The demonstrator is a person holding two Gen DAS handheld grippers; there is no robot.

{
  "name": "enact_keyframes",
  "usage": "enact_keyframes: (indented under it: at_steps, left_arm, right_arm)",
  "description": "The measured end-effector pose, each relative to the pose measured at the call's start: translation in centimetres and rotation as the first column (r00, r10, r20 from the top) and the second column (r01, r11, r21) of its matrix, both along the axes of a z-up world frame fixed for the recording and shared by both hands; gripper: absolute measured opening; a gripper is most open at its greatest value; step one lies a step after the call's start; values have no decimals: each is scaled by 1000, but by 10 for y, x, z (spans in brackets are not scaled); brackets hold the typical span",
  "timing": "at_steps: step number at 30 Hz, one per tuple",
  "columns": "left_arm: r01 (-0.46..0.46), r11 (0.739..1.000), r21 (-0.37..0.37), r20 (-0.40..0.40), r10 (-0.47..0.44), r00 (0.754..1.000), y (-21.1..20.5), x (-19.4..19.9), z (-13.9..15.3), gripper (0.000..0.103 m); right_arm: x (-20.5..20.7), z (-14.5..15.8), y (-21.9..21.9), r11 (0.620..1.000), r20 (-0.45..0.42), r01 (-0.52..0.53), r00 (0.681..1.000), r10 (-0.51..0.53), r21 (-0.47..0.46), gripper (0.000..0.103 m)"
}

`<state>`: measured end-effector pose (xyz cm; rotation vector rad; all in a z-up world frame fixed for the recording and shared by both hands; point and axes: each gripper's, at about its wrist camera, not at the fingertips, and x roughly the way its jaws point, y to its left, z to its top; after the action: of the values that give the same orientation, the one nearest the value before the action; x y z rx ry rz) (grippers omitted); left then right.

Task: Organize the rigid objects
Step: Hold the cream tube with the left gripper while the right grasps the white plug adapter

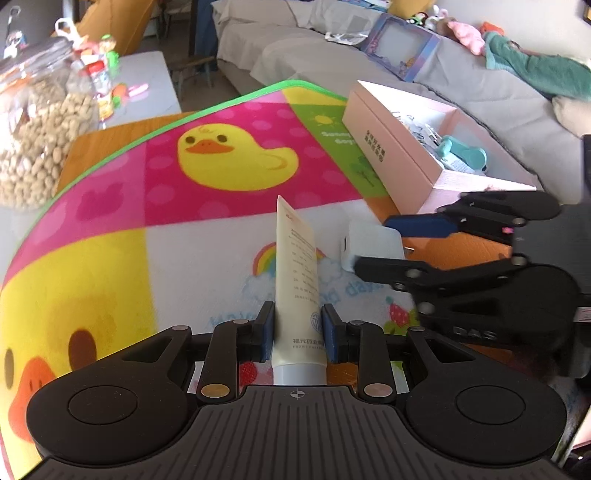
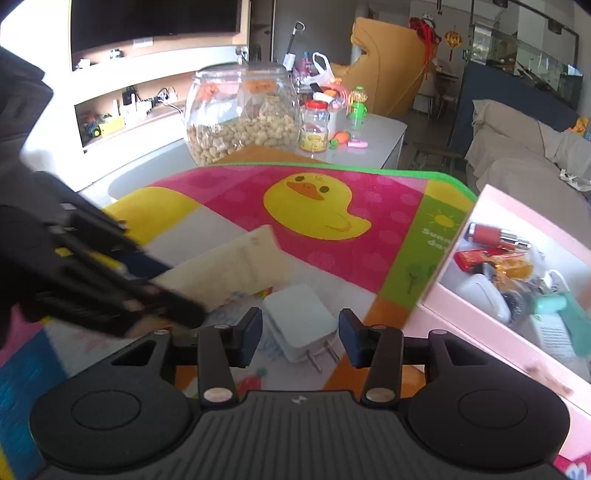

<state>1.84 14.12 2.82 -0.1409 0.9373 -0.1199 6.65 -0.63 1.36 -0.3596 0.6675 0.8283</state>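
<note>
A: The duck mat (image 1: 221, 155) covers the table, a sofa (image 1: 295, 48) behind it. And the containers?
B: A glass jar (image 2: 242, 114) of nuts; a pink box (image 2: 517, 332) of small items at the mat's edge.
A: The grippers?
B: The left gripper (image 1: 298, 326) clamps a cream tube (image 1: 295, 266). The right gripper (image 2: 300, 332) stands released around a white charger (image 2: 299, 314) on the mat.

Home living room: grey sofa (image 1: 295, 48) with plush toys (image 1: 469, 33), TV shelf (image 2: 122, 96), duck play mat (image 2: 314, 206).
</note>
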Motion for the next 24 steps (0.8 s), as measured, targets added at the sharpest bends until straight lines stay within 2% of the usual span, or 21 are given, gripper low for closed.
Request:
enact_keyframes:
  at_steps: [4,12,16,19,24]
  left_arm:
    - [-38,999,-23,-21,37,999,0,14,2,31]
    - [-76,997,-10,15,76,997,-9,43,-3,30]
    - [-118,993,-5,24,118,993,-14,42,-4,30]
    - [-80,996,33,22,80,997,-19,35,-3,31]
    - [-80,996,48,36,78,996,-22,32,-3,30]
  right_arm:
    - [2,-5,-1,1000,-50,10,999,-9,7,33]
    - [-19,-4,-27,1000,-45,6,999,-7,-28,33]
    - [-14,-2,-27,1000,-40,31,999,-31,-3,37]
    - [-8,-3,-24,999,-62,34,998,-32,21,37]
    - [-7,-4,-26,998,-79,49,996,-47,26,33]
